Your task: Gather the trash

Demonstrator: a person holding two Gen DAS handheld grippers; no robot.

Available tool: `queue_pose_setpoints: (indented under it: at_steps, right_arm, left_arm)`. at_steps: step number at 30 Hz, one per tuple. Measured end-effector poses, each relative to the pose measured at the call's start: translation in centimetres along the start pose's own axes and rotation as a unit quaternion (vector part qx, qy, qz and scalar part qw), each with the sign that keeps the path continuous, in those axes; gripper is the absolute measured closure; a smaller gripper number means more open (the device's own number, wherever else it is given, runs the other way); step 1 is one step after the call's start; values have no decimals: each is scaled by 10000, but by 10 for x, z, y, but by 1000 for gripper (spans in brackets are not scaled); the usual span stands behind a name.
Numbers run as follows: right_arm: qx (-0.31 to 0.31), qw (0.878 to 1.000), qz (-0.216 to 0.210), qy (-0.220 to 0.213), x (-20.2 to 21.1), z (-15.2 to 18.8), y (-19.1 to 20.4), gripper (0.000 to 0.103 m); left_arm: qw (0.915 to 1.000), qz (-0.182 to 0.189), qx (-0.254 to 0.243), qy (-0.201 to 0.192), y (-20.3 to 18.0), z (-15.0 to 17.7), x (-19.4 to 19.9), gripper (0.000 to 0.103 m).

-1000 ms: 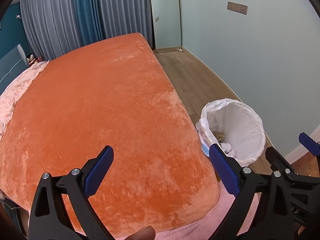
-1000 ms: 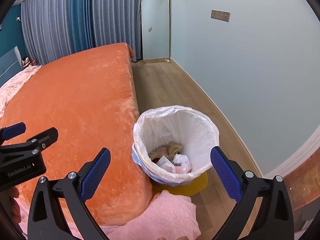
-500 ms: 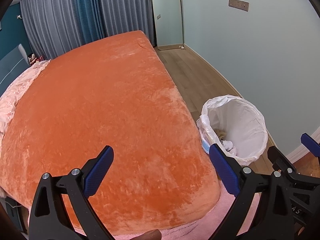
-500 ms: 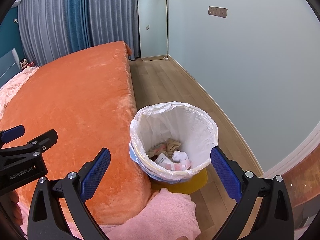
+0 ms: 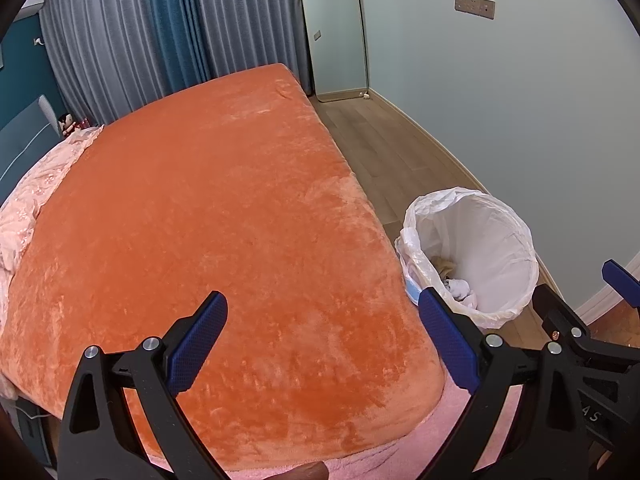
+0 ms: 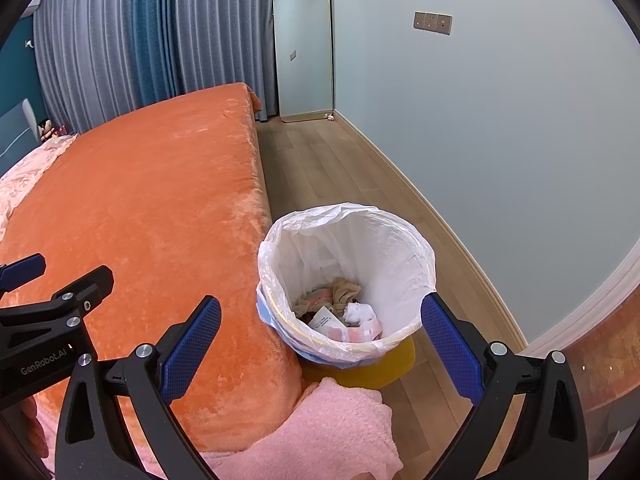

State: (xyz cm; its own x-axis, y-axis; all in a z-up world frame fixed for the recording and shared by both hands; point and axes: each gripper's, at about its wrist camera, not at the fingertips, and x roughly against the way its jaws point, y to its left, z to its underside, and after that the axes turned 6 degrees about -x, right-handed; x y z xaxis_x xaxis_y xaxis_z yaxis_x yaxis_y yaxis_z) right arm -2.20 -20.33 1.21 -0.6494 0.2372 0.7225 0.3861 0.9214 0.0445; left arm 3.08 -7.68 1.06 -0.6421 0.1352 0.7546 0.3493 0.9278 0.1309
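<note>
Right wrist view shows the right gripper (image 6: 320,328) with its jaws spread wide and holding nothing, hovering above the lined trash bin (image 6: 416,248) that stands on the floor just right of the orange bed (image 6: 152,208); the left gripper (image 5: 324,336) is likewise spread and empty over the near end of the bed. Inside the bin lie crumpled tissue (image 6: 358,312), a beige rag (image 6: 344,288) and paper scraps (image 6: 328,320), filling only the bottom. The loose liner could snag on a lowered finger and tip the bin; no stray trash shows on the bed.
</note>
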Motion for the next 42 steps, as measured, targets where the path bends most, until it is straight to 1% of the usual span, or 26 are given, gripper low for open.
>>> queue_pose_setpoints:
  at_steps: [42]
  right_arm:
    - [-15, 10000, 66, 18, -3, 0, -9, 7]
  left_arm:
    - [10000, -46, -66, 37, -5, 4, 0, 11]
